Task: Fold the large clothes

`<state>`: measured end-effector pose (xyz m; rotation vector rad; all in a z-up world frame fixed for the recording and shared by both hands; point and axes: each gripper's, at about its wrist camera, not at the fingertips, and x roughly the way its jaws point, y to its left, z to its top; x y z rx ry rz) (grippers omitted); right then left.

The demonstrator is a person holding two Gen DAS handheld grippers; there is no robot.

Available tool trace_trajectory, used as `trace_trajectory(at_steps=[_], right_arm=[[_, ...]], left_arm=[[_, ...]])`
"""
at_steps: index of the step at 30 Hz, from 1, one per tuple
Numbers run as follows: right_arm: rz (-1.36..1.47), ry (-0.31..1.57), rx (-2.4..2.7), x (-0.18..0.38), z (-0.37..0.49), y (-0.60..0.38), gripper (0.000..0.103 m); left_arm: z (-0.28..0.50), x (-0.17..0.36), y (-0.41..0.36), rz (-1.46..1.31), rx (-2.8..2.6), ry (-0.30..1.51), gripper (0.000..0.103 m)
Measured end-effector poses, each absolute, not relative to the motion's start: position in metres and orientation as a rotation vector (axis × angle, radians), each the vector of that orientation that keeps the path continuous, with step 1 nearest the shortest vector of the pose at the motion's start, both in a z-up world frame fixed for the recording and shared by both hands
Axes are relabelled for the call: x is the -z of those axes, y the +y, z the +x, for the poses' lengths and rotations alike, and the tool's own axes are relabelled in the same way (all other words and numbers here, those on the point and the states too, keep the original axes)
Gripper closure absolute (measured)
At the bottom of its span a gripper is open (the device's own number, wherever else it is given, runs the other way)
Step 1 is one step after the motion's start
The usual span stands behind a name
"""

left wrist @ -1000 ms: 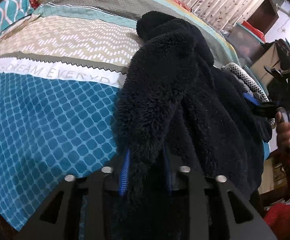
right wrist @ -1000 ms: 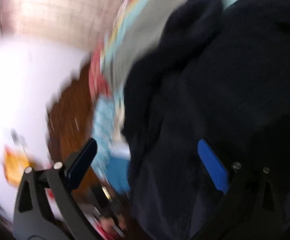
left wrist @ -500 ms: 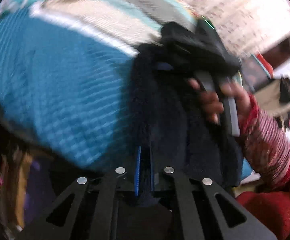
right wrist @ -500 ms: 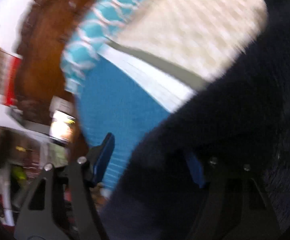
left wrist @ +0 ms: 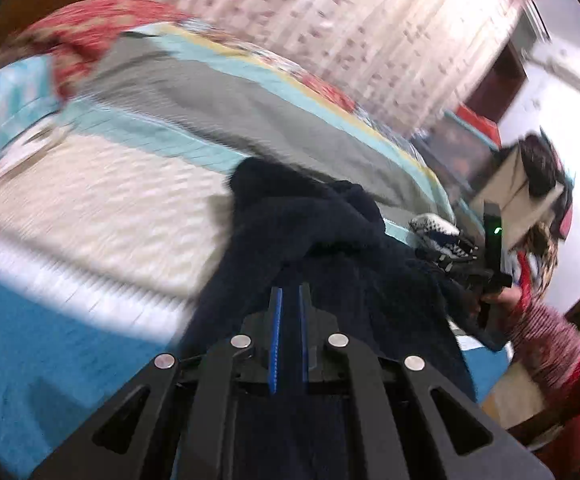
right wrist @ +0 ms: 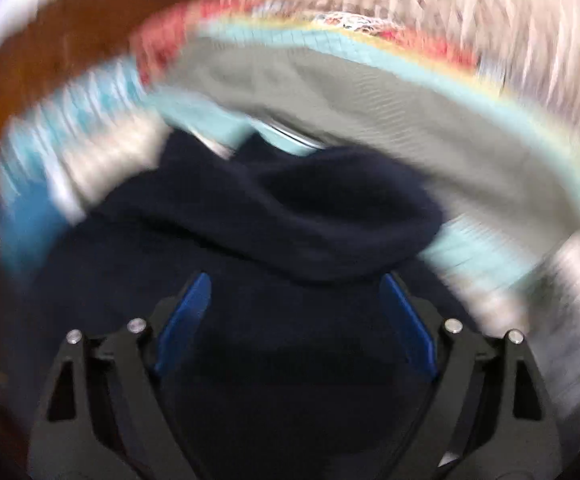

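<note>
A large dark navy fleece garment (left wrist: 330, 240) lies bunched on the bed, and it also fills the lower middle of the right wrist view (right wrist: 310, 216). My left gripper (left wrist: 288, 292) has its blue-padded jaws nearly together, and I cannot make out cloth between them. My right gripper (right wrist: 298, 300) is open with its jaws wide apart over the garment. In the left wrist view the right gripper's black body (left wrist: 490, 264) shows at the garment's right edge, held by a hand in a striped red sleeve. Both views are motion-blurred.
The bed cover (left wrist: 89, 208) has blue, cream, grey and teal bands. A patterned curtain (left wrist: 370, 28) hangs behind the bed. A black-and-white cloth (left wrist: 442, 232) lies at the bed's right edge, with boxes and clutter (left wrist: 522, 176) beyond. A wooden headboard (right wrist: 49, 60) stands at the left.
Both cameras swung fast. The left gripper's jaws closed from around a thick wad of fleece to nearly together. The right gripper stays open and now faces the garment head on.
</note>
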<state>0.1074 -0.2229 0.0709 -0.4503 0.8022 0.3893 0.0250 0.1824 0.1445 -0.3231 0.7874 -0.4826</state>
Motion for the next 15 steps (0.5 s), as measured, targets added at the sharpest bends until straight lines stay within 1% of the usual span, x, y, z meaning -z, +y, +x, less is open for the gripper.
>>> trace_trajectory(at_steps=[2,4,7,9,11,12,13,14,15], right_arm=[[-0.653,0.818,-0.354,-0.046,0.124,-0.215,0.019],[-0.754,0.834,-0.322,-0.030,0.136,-0.222,0.019],[-0.971,0.785,-0.298,-0.007,0.148,-0.231,0.019],[-1.075,0.750,-0.320,0.006,0.156,-0.237,0.019],[-1.128,0.707,-0.310,0.017,0.170,-0.233,0.020],[-1.128,0.699,-0.309,0.019,0.178,-0.230,0.022],[-1.117,0.705,-0.318,0.021,0.185,-0.228,0.039],[-1.091,0.746,-0.337,0.020,0.194,-0.232,0.075],[-1.072,0.781,-0.345,0.018,0.201,-0.235,0.093]], left_arm=[[0.065,-0.122,0.151,-0.300,0.495,0.837,0.095],[0.087,-0.104,0.130,-0.271,0.485,0.880,0.095],[0.113,-0.067,0.109,-0.240,0.426,0.945,0.095],[0.128,-0.051,0.112,-0.246,0.362,0.952,0.095],[0.138,-0.043,0.126,-0.325,0.332,0.950,0.095],[0.143,-0.041,0.137,-0.376,0.309,0.948,0.095],[0.146,-0.038,0.143,-0.402,0.293,0.946,0.095],[0.147,-0.035,0.149,-0.421,0.289,0.945,0.095],[0.148,-0.031,0.152,-0.446,0.297,0.945,0.095]])
